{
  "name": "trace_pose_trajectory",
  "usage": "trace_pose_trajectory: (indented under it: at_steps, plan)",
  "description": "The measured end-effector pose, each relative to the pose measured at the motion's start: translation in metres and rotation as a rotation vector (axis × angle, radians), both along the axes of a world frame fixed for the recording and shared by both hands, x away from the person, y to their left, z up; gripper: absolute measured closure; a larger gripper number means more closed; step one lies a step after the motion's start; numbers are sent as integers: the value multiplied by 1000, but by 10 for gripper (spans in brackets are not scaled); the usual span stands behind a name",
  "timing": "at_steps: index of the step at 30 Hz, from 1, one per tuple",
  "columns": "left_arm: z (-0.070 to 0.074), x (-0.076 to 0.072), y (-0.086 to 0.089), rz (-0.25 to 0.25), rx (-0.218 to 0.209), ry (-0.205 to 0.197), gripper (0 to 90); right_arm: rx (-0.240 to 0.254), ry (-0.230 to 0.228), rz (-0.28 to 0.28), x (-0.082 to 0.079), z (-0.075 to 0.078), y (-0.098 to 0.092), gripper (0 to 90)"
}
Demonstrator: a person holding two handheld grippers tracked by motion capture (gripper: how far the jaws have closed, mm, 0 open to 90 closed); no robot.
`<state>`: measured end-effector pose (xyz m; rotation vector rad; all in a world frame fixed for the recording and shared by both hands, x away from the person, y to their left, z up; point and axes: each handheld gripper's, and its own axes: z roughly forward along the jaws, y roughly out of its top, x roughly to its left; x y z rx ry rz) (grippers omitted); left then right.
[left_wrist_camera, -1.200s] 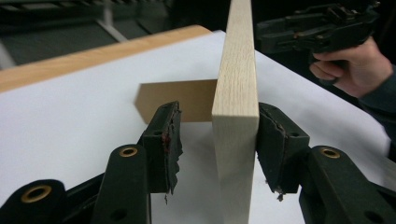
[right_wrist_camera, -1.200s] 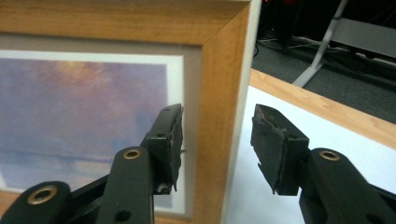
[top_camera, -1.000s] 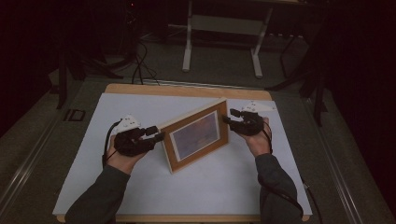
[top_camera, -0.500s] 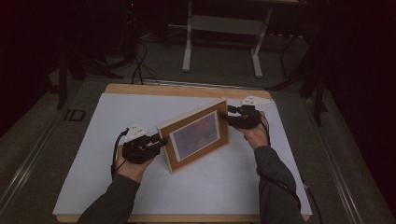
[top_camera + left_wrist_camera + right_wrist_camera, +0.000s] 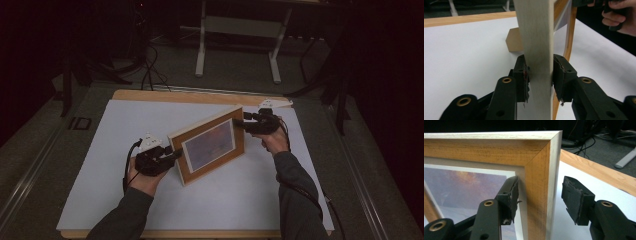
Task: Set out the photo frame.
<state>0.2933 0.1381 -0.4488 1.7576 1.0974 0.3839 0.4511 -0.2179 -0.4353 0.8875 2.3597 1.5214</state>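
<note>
Lower left of the high view: left gripper (image 5: pixel 176 151) clamped on the left edge of the picture frame (image 5: pixel 210 145), pads pressed on both faces of the pale side rail (image 5: pixel 537 50), as seen in the left gripper view. Middle of that high view: picture frame standing upright on the white surface (image 5: pixel 110 150), angled from lower left to upper right, wooden border around a purplish print (image 5: pixel 461 187). Behind the frame in the left gripper view: brown stand flap (image 5: pixel 514 42) resting on the surface. Right of centre, farther up: right gripper (image 5: pixel 239 121) at the frame's upper right corner, jaws just opening, straddling the edge; far pad clearly off the wood, no grip. Beyond the surface: dark floor, cables (image 5: pixel 150 65).
</note>
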Motion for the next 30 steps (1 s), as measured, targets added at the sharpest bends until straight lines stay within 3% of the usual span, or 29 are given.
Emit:
trace_pose_trajectory:
  at_steps: [6, 10, 23, 30]
  plan:
    - [1, 6, 6, -40, -11, 11, 709, 3, 13, 28, 0, -2, 0, 501]
    - [1, 10, 9, -53, -9, 16, 709, 6, 11, 15, -1, -3, 0, 509]
    - [0, 26, 21, -24, -58, 45, 688, 22, 14, -7, -8, -5, -3, 607]
    - [-1, 37, 24, -52, -75, 54, 689, 44, 19, -32, -10, -7, -6, 616]
